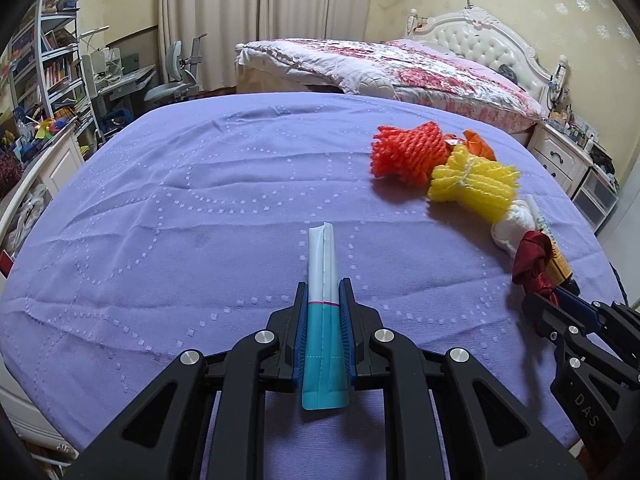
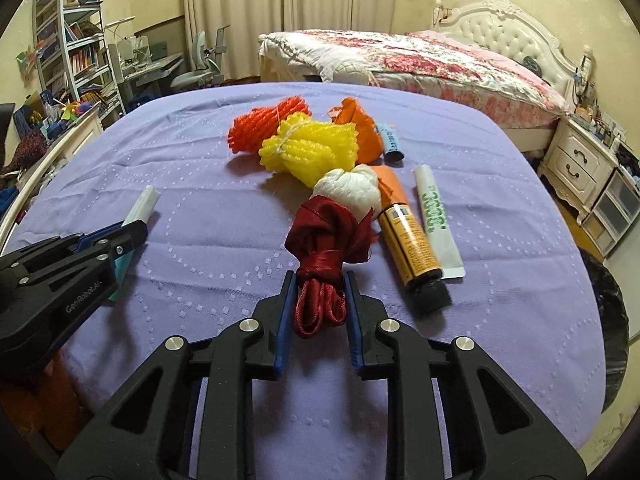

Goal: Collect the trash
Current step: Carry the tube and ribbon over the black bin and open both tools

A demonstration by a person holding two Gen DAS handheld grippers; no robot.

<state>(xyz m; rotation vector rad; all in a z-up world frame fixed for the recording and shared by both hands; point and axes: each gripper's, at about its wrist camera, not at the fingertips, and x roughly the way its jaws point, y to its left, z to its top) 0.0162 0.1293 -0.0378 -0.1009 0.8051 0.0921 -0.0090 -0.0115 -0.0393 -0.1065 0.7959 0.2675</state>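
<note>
My left gripper (image 1: 323,286) is shut on a teal and white tube (image 1: 323,276), held just above the purple cloth; it also shows in the right wrist view (image 2: 132,236). My right gripper (image 2: 320,276) is shut on a dark red knotted ribbon bundle (image 2: 326,236), which also shows in the left wrist view (image 1: 534,258). Beyond it lie a white wad (image 2: 350,186), a yellow foam net (image 2: 310,148), a red-orange foam net (image 2: 264,122), an orange wrapper (image 2: 360,128), an orange tube with a black cap (image 2: 412,248), a white tube with green print (image 2: 436,220) and a small blue tube (image 2: 392,142).
The purple cloth (image 2: 200,280) covers a round table. A black trash bag (image 2: 610,328) hangs at the table's right edge. Behind stand a bed (image 2: 420,60), a nightstand (image 2: 580,164), a desk with a chair (image 2: 192,68) and bookshelves (image 2: 76,48).
</note>
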